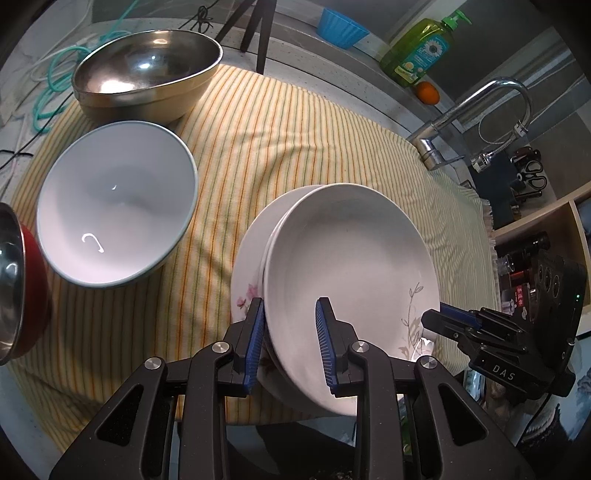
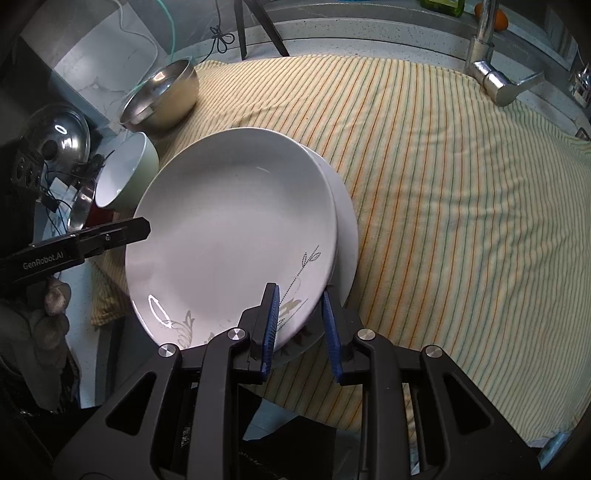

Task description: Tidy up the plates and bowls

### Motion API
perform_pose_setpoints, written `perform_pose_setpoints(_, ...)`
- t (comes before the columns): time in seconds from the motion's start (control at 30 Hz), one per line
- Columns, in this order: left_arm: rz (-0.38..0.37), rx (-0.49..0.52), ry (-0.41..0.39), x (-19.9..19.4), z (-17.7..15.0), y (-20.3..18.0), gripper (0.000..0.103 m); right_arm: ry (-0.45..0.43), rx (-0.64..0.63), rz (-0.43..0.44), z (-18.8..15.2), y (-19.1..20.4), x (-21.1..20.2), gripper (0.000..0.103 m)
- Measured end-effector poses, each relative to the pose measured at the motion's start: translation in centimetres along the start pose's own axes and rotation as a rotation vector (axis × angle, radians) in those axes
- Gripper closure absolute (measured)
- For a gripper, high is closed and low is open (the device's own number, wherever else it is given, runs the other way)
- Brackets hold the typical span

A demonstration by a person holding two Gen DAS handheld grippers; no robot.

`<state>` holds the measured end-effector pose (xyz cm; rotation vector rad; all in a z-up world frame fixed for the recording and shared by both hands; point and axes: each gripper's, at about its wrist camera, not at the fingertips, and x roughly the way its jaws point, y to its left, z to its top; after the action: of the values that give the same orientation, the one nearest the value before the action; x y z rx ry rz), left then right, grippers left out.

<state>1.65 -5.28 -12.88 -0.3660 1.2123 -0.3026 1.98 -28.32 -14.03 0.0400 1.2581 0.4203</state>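
Two white plates lie stacked, slightly offset, on the striped cloth. The top plate has a grey leaf print. The lower plate shows a pink flower. My left gripper straddles the near left rims, one pad inside the top plate and one outside, apparently clamping both. My right gripper straddles the rims on the other side, its pads a little apart from them. Beside the plates sit a white bowl, a steel bowl and a red bowl.
The plates overhang the cloth's near edge. A faucet rises at the counter's far right, with a green soap bottle, an orange and a blue cup behind. Tripod legs stand at the back.
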Motion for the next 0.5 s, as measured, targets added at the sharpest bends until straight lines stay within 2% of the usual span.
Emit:
perform_pose_setpoints(0.37, -0.009, -0.014, -0.012, -0.4, -0.1, 0.3, 0.078, -0.028, 0.0, -0.006, 0.3, 0.0, -0.7, 0.076)
perform_pose_setpoints(0.4, -0.011, -0.017, -0.016, -0.6, -0.1, 0.3, 0.078, -0.035, 0.0, -0.006, 0.4, 0.0, -0.9, 0.074)
perform_pose_setpoints(0.5, -0.013, -0.026, -0.026, -1.1, -0.1, 0.6, 0.078, -0.062, -0.003, -0.011, 0.8, 0.1, -1.4, 0.06)
